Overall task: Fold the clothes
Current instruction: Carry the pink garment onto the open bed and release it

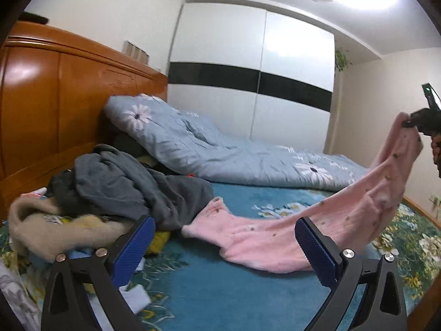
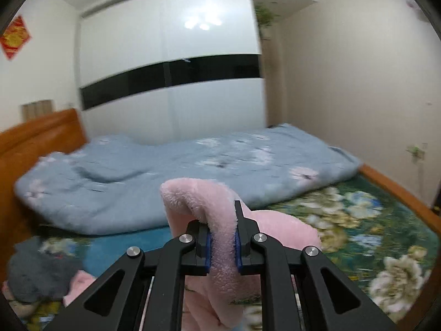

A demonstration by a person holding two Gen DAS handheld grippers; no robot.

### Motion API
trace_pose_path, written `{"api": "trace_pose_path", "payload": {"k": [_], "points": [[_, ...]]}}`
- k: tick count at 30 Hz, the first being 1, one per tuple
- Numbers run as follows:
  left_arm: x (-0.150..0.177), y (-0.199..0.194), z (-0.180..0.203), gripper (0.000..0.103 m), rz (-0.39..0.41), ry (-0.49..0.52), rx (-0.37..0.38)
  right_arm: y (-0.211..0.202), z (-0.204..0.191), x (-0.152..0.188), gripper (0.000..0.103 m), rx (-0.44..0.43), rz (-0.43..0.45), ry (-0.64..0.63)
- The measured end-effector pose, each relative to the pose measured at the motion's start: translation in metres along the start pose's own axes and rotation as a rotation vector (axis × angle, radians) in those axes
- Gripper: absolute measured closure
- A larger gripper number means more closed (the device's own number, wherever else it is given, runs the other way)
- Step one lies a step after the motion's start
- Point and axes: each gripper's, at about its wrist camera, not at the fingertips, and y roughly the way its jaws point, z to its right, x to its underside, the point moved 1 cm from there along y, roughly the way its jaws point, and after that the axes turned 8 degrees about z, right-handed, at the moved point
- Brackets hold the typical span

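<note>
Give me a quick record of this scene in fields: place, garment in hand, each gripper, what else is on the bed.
place: bed with floral sheet
garment: pink fleece piece, one end lifted, the rest trailing on the bed
right gripper: shut on the pink fleece piece
left gripper: open, empty, low over the bed
clothes pile: grey and beige items by the headboard
quilt: blue, flowered, along the far side

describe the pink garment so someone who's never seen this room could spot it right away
On the bed with the wooden headboard, look at the blue floral sheet in front of the rolled blue quilt. The pink garment stretches from there up into the right gripper. Unlike the grey clothes pile, it is fluffy, pale pink and speckled.
</note>
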Motion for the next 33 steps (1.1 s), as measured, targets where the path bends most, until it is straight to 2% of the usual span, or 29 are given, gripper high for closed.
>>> {"api": "trace_pose_path", "payload": {"k": [4,12,18,22,30,33], "points": [[0.008,0.022,0.019,0.000,-0.056,-0.024,0.045,0.026,0.055,0.039,0.090,0.084,-0.097,-0.005],[0.035,0.072,0.061,0.000,-0.183,0.014,0.087,0.076,0.147,0.133,0.090,0.190,-0.300,0.047],[0.052,0.102,0.083,0.000,-0.266,0.019,0.112,0.074,0.205,0.188,0.090,0.224,-0.389,0.139],[0.054,0.109,0.097,0.000,-0.282,0.000,0.158,0.041,0.200,0.202,0.090,0.157,-0.398,0.168],[0.060,0.116,0.140,0.000,-0.318,0.010,0.263,-0.038,0.156,0.241,0.090,-0.001,-0.439,0.083],[0.060,0.121,0.155,0.000,-0.328,0.027,0.298,-0.055,0.141,0.260,0.090,-0.041,-0.478,0.009]]}}
